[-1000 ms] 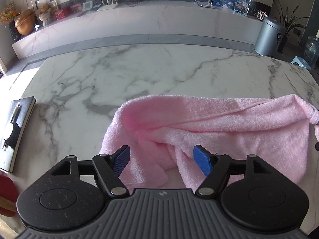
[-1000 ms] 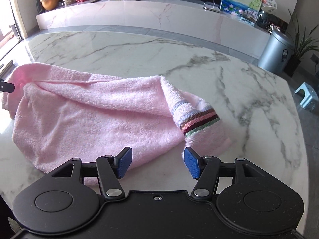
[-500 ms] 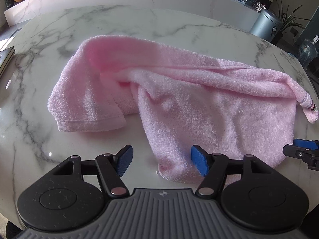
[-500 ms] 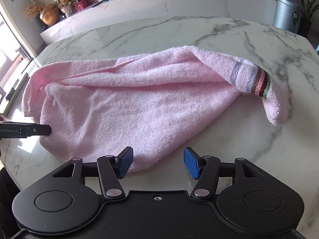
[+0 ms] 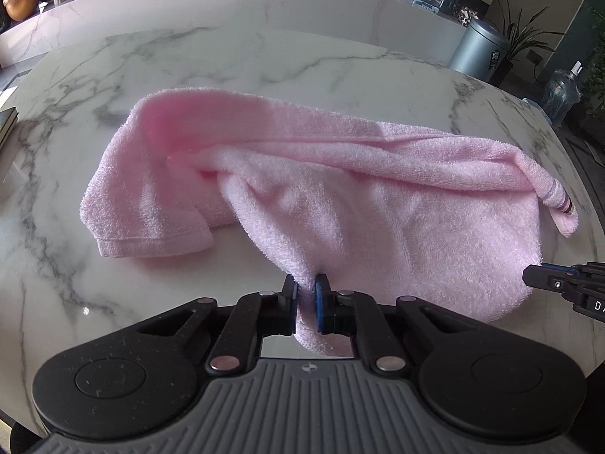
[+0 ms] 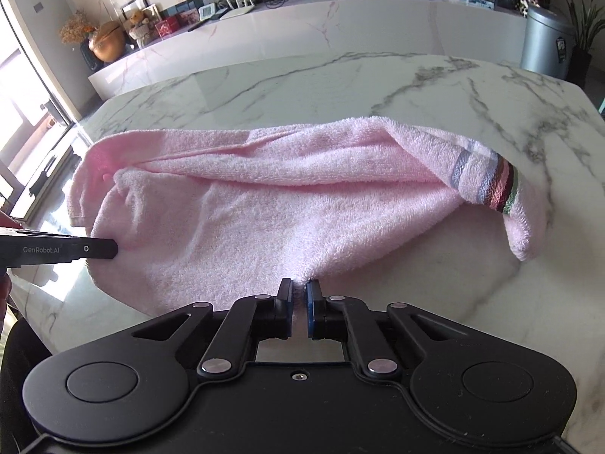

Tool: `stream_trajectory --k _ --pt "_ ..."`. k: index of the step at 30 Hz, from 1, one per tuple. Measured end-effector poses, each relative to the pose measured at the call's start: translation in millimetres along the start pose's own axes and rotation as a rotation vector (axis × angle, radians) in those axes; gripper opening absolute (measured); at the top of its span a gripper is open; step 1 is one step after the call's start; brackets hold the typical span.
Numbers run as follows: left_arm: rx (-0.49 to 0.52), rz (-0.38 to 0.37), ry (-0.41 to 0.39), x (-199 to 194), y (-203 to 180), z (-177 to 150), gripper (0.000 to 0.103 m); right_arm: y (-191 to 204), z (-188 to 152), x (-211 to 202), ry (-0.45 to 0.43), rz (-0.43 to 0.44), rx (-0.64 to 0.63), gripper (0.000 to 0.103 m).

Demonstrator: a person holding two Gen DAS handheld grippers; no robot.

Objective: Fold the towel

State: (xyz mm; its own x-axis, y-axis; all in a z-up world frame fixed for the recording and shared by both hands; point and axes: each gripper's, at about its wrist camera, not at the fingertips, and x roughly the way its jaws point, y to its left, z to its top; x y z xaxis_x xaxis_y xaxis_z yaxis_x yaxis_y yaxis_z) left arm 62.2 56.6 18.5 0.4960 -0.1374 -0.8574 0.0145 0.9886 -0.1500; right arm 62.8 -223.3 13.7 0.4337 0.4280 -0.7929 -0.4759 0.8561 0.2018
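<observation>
Left gripper (image 5: 306, 290) and right gripper (image 6: 299, 290) are each clamped on the near edge of the pink towel (image 5: 340, 204), which lies bunched across the marble table (image 5: 264, 64), striped end (image 6: 491, 185) at the far right. I'd lift both pinches evenly and pull them apart to spread the cloth flat before any fold. Can't tell whether either pinch holds a true corner or one layer; fabric under the roll is hidden.
</observation>
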Motion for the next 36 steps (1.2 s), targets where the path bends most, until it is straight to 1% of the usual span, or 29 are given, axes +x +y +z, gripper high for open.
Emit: stream_trajectory --k 2,8,11,14,17,20,21,23,25,28,29,30,31,34,36 --pt "0.013 -0.004 -0.018 -12 -3 0 0.007 5 2 -11 -0.012 -0.004 -0.014 0.006" --pt "0.043 -0.021 -0.074 -48 -7 3 0.007 18 7 -51 -0.061 0.018 -0.056 0.006" --pt "0.054 -0.025 -0.093 -55 -10 12 0.007 18 18 -63 -0.090 0.015 -0.066 0.006" --pt "0.077 -0.003 -0.097 -48 -13 26 0.007 18 31 -57 -0.102 -0.014 -0.080 0.006" --pt "0.087 0.010 -0.074 -32 -15 38 0.007 12 44 -39 -0.088 -0.032 -0.069 0.006" --pt "0.095 0.026 -0.045 -12 -17 48 0.007 6 55 -13 -0.058 -0.083 -0.086 0.006" --pt "0.092 0.026 -0.040 -8 -16 49 0.007 5 56 -8 -0.047 -0.088 -0.085 0.007" --pt "0.077 0.024 -0.026 4 -16 53 0.008 4 55 -4 -0.030 -0.068 -0.088 0.007" --pt "0.058 0.017 -0.009 14 -14 55 0.008 10 49 -4 -0.026 -0.047 -0.110 0.010" --pt "0.050 0.025 0.016 28 -14 58 0.009 27 33 -5 -0.006 -0.012 -0.185 0.019" --pt "0.047 0.027 0.023 32 -14 59 0.009 32 28 -5 0.000 -0.006 -0.207 0.030" --pt "0.047 0.032 0.028 35 -15 59 0.009 39 22 -5 0.006 -0.003 -0.234 0.039" --pt "0.047 0.039 0.032 38 -15 60 0.012 45 15 -5 0.012 0.001 -0.262 0.041" --pt "0.069 0.047 0.037 41 -17 60 0.019 64 -12 1 0.057 0.000 -0.360 0.042" --pt "0.091 0.049 0.027 38 -18 58 0.035 71 -26 6 0.086 -0.011 -0.398 0.042"
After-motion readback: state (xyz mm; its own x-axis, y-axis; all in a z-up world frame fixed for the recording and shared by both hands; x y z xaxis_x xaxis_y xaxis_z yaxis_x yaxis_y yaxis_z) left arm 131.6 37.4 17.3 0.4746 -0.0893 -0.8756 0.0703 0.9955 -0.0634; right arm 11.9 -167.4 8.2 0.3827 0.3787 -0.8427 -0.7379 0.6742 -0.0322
